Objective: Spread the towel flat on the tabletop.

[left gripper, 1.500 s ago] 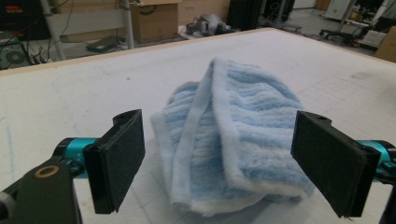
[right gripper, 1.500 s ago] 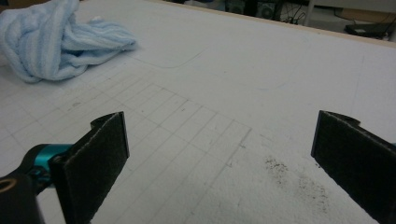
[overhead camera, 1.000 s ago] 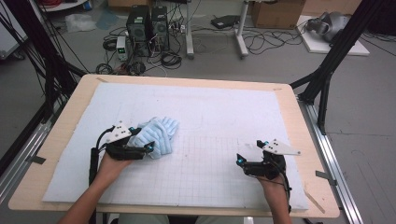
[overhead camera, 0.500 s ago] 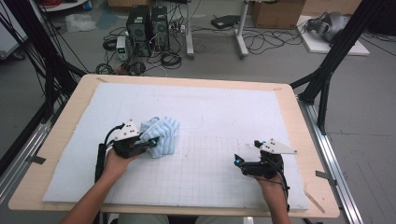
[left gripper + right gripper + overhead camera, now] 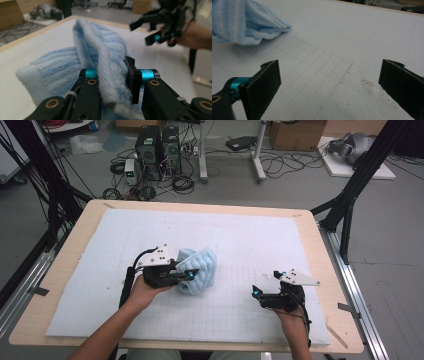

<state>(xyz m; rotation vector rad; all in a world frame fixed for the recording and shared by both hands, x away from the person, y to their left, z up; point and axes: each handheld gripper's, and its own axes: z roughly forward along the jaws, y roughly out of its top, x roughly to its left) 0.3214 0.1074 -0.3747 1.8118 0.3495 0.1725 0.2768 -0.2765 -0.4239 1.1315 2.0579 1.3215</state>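
- Towel (image 5: 198, 269), light blue, sat bunched left of the middle of the white mat (image 5: 260, 240), one fold pinched up off it.
- Left gripper (image 5: 113, 82) had just been closing; its jaws were clamped on that fold of the towel.
- Right gripper (image 5: 264, 294) rested well apart, its jaws spread wide with nothing between them.
- Progress looked early: one grab made, spreading or folding probably all left to do.
- Cloth was soft ribbed terry with a fuzzy, frayed edge; the mat was flat foam, faintly gridded, on a wooden table (image 5: 75, 240).
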